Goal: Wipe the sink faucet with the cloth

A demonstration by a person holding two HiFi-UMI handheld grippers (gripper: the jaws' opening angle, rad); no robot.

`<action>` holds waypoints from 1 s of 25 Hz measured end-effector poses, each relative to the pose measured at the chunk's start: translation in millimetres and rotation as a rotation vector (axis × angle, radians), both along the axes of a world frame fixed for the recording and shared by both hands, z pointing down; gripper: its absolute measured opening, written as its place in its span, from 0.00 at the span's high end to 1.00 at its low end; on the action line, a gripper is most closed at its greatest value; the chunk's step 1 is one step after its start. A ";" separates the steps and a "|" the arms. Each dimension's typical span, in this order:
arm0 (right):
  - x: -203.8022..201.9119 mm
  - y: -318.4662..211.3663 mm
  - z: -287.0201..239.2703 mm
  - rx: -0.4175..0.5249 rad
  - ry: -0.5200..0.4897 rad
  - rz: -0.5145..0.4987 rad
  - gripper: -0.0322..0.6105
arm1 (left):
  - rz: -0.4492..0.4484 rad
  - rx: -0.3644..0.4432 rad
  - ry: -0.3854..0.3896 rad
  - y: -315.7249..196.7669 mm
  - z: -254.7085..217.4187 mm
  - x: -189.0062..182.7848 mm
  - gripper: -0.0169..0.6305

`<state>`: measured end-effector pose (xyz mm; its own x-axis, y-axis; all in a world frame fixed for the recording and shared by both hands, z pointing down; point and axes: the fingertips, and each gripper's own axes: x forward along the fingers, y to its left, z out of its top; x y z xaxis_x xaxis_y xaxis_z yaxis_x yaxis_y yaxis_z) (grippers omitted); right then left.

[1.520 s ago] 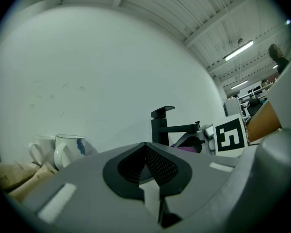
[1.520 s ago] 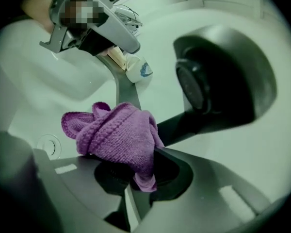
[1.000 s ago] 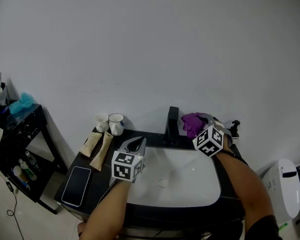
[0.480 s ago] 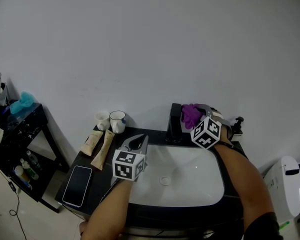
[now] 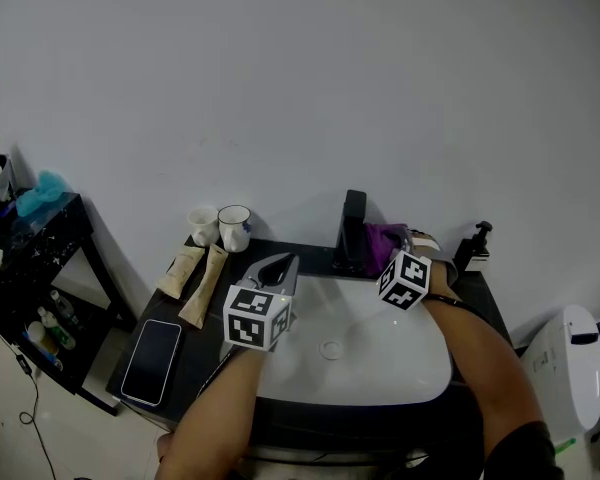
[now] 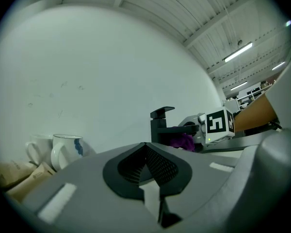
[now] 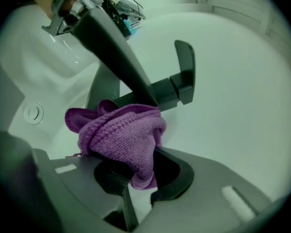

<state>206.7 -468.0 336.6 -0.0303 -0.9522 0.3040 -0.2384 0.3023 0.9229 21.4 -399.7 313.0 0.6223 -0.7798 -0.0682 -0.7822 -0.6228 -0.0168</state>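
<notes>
A black faucet [image 5: 353, 230] stands at the back of the white sink [image 5: 380, 366]. My right gripper [image 5: 395, 256] is shut on a bunched purple cloth [image 5: 385, 239], which presses against the faucet's right side. The right gripper view shows the cloth [image 7: 121, 135] pinched between the jaws of that gripper [image 7: 143, 176], just in front of the faucet [image 7: 182, 81]. My left gripper [image 5: 277, 265] hovers over the sink's left rim, shut and empty. In the left gripper view, the shut left gripper [image 6: 146, 152] points toward the faucet [image 6: 161, 125] and the cloth [image 6: 182, 141].
Two white mugs [image 5: 234, 226] stand at the back left of the dark counter, with two tan tubes [image 5: 204, 286] and a phone [image 5: 151, 348] nearer. A soap dispenser [image 5: 475, 243] stands right of the faucet. A black shelf [image 5: 40, 253] stands far left.
My right gripper carried the cloth up against the faucet's top, then down along its right side. The left gripper has stayed over the sink's left rim.
</notes>
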 end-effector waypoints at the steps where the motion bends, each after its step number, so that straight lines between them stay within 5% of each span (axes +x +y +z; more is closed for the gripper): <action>1: -0.6 1.0 5.9 -0.008 0.007 -0.003 0.83 | 0.000 0.000 0.000 0.1 0.1 0.0 0.95; 8: -3.3 11.4 35.6 -0.061 0.013 -0.012 0.82 | 0.001 -0.002 0.004 -0.2 0.5 0.6 0.95; 15: -16.9 47.1 21.8 -0.060 -0.097 -0.058 0.82 | -0.012 0.001 0.003 -1.1 -1.0 -3.0 0.95; 19: -39.1 88.4 17.4 -0.126 -0.416 -0.093 0.82 | -0.064 0.037 -0.021 -1.7 -6.3 -9.8 0.95; 25: -109.1 108.1 14.3 -0.242 -1.198 -0.058 0.82 | -0.208 0.059 0.090 1.3 -22.9 -54.9 0.95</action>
<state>97.6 -359.8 350.9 -0.4535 -0.8627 0.2238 -0.8790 0.4744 0.0476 -33.5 -398.5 290.2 0.4380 -0.8836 -0.1658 -0.8936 -0.4481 0.0275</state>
